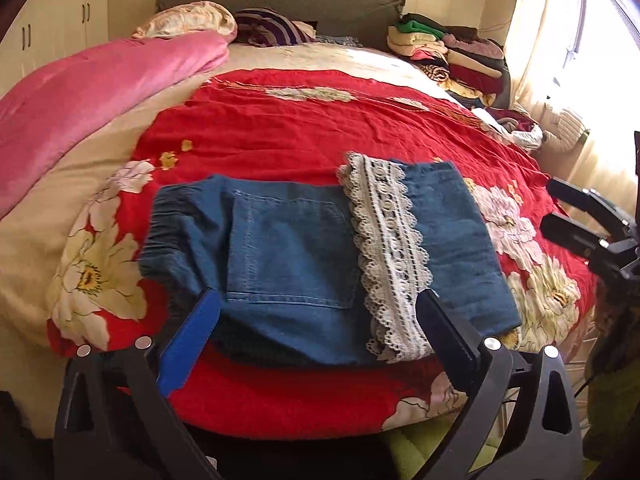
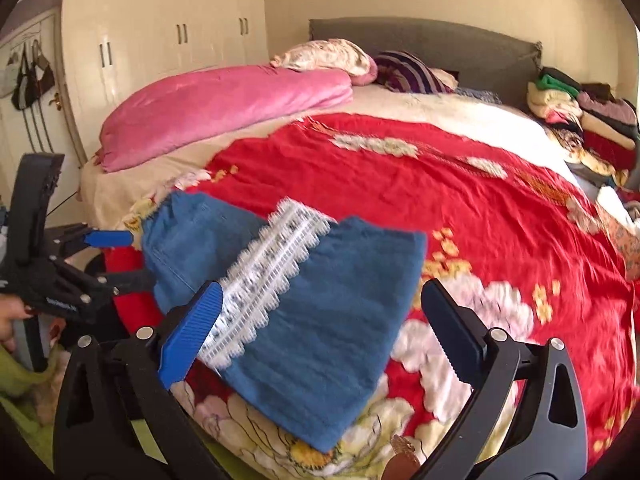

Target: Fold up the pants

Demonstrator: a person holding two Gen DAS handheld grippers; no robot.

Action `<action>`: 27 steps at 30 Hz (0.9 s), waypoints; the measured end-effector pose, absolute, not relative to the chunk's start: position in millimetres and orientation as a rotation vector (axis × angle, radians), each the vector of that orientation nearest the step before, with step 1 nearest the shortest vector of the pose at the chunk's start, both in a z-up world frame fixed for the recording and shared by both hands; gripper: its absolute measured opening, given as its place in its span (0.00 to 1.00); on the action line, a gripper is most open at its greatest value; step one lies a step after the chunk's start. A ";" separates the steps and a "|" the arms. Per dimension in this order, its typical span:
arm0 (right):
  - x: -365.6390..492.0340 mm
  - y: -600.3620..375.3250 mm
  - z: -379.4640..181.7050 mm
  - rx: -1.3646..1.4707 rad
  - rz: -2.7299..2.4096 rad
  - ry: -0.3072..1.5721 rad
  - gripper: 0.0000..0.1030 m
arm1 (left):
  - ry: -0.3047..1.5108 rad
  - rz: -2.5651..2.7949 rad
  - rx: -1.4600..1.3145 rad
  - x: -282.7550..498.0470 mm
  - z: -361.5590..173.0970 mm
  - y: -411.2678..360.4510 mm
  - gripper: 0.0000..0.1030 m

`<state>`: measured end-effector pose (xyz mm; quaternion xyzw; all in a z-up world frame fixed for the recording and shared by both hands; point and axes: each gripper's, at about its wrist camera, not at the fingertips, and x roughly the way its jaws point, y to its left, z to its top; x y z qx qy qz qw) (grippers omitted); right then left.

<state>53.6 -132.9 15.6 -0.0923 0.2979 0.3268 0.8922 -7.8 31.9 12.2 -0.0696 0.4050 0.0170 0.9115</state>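
Pants (image 1: 296, 256): blue denim, lying folded near the foot of the bed (image 1: 280, 120), on the red flowered cover. Pocket side faces up; the lace hem (image 1: 388, 256) lies across the middle, the leg doubled back over the seat. I judge the fold made and the bundle set down flat so that it keeps its shape.

Left gripper (image 1: 316, 332): my fingers (image 1: 192, 340) spread wide, one at each side of the near edge of the pants, nothing pinched. Released.

Right gripper (image 2: 320, 332): fingers (image 2: 448, 332) likewise wide apart above the lace end, clear of the cloth. Released; the view is blurred.

Why apart: both let go, I judge, so that the pants stay put.

Containers: none on the bed. The wardrobe (image 2: 160, 40) has its doors shut; contents hidden.

Also present: pink quilt (image 1: 100, 92) rolled along one side; clothes pile (image 1: 452, 52) by the headboard, stacked loose, not boxed.
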 end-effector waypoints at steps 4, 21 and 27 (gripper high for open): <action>59.1 -110.5 29.0 -0.207 0.727 0.605 0.91 | 0.824 0.070 -0.146 -13.1 15.2 44.2 0.95; 86.7 7.9 34.5 -0.340 0.946 0.670 0.91 | 0.841 0.164 -0.375 -23.0 -10.7 126.7 0.95; 102.3 46.6 24.6 -0.390 1.013 0.730 0.91 | 0.826 0.137 -0.452 -22.7 -20.3 143.3 0.95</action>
